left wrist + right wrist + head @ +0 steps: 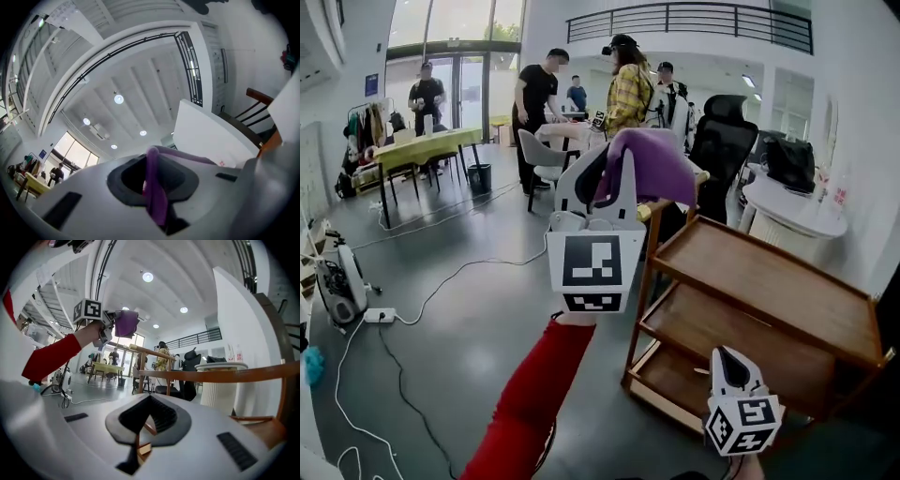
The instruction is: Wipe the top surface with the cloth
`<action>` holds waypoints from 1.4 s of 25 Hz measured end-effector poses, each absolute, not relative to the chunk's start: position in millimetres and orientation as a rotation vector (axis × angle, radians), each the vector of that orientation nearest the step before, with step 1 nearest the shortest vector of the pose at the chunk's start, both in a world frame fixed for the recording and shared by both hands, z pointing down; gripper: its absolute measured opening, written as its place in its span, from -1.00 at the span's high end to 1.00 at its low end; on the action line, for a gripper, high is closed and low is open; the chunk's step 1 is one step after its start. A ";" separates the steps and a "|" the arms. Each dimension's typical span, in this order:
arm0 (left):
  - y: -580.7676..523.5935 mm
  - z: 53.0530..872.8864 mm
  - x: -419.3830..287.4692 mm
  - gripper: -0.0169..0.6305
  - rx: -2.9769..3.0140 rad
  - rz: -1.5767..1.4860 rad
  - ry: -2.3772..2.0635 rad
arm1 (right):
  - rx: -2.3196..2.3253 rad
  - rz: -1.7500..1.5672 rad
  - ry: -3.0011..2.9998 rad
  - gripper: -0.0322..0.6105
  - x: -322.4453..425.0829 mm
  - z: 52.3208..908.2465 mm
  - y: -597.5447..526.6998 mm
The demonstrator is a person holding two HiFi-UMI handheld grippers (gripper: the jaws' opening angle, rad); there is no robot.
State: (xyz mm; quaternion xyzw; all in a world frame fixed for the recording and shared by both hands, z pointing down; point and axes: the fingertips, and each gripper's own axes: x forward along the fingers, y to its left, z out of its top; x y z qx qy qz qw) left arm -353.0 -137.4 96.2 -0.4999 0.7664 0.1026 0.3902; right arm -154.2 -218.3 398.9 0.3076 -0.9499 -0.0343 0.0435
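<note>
A purple cloth (654, 165) hangs bunched from my left gripper (615, 161), which is shut on it and held high at the near left corner of the wooden shelf cart (769, 281). In the left gripper view the cloth (155, 187) runs as a strip between the closed jaws. My right gripper (724, 356) is low beside the cart's bottom shelves, jaws shut with nothing between them. The right gripper view looks past its jaws (147, 420) at the cart's rails (211, 376) and up at the left gripper (105, 326) with the cloth (125, 323).
Several people (626, 84) stand at the back near a white chair (546, 159). A black office chair (719, 141) and a round white table (792, 211) stand behind the cart. A green table (427, 145) is far left. Cables and a power strip (380, 315) lie on the floor.
</note>
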 end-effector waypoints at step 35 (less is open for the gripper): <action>-246.4 777.0 -388.6 0.78 -1.978 -0.896 2.797 | 0.920 0.504 -2.515 0.89 -102.4 616.7 -241.5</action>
